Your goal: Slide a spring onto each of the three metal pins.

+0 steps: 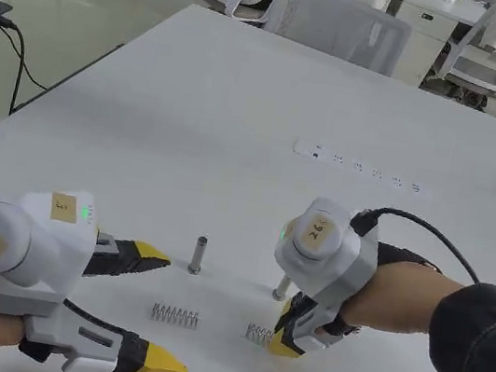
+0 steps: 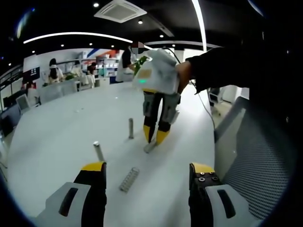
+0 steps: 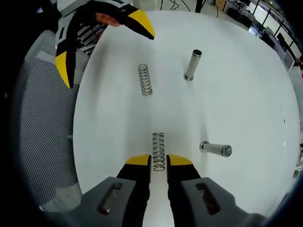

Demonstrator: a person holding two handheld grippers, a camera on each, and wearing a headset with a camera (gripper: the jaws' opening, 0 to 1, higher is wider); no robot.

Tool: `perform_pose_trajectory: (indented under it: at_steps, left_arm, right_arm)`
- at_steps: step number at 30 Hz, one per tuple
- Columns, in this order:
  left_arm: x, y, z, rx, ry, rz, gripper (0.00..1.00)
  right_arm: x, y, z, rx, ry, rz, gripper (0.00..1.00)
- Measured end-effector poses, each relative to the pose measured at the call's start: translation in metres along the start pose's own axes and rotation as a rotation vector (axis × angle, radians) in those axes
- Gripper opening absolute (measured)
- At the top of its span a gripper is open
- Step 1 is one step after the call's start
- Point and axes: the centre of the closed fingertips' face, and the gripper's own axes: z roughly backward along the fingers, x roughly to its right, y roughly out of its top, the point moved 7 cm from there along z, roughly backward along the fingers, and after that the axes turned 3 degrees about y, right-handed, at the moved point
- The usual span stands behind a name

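On the white table [image 1: 243, 100] everything I must handle is small and light. My left gripper [image 1: 167, 310] hangs low at the near edge, jaws spread wide and holding nothing. My right gripper [image 3: 158, 161] points down at the tabletop, its jaws drawn in on either side of the near end of the first spring [image 3: 158, 147]. They look to be pinching it, though I cannot tell how firmly.

Two metal pins stand upright. The free pin [image 1: 198, 254] stands between my grippers, and the half-hidden pin [image 1: 281, 291] is just behind the right one. I judge them stiff and smooth. Whether they are fixed to the table or merely standing, I cannot tell, so I would treat them as easy to tip.

The second spring [image 1: 175, 315] lies loose on its side near the free pin. Both springs are thin wire and will likely roll, squash lengthwise, or flick away under a hard squeeze. I would grip across the coils at one end, lightly, leaving the bore and most of the length clear for the pin.

From the head view my right gripper covers the half-hidden pin's upper part and the pinched end of the first spring. I can count two pins and two springs.
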Motion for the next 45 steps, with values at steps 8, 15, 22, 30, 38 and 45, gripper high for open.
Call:
perform_pose_trajectory:
  at_steps: [8,15,22,30,38,45]
  left_arm:
    - [0.003,0.001,-0.004,-0.005,-0.016,-0.009,0.66]
    - [0.006,0.003,-0.007,-0.006,-0.032,-0.020,0.65]
    - [0.009,0.005,-0.009,-0.006,-0.052,-0.031,0.62]
    - [0.012,0.009,-0.013,-0.001,-0.074,-0.043,0.59]
    - [0.015,0.013,-0.023,-0.010,-0.102,-0.086,0.50]
    - [0.017,0.014,-0.031,-0.018,-0.121,-0.104,0.44]
  right_arm:
    - [-0.001,0.000,-0.003,-0.019,-0.014,0.032,0.08]
    - [-0.002,0.001,-0.001,-0.029,-0.021,0.045,0.08]
    - [-0.011,0.008,0.012,-0.031,-0.015,0.066,0.08]
    - [-0.020,0.021,0.027,-0.003,-0.003,0.088,0.08]
    - [-0.032,0.030,0.034,0.002,0.010,0.119,0.08]
    - [-0.037,0.031,0.038,0.000,0.014,0.128,0.08]
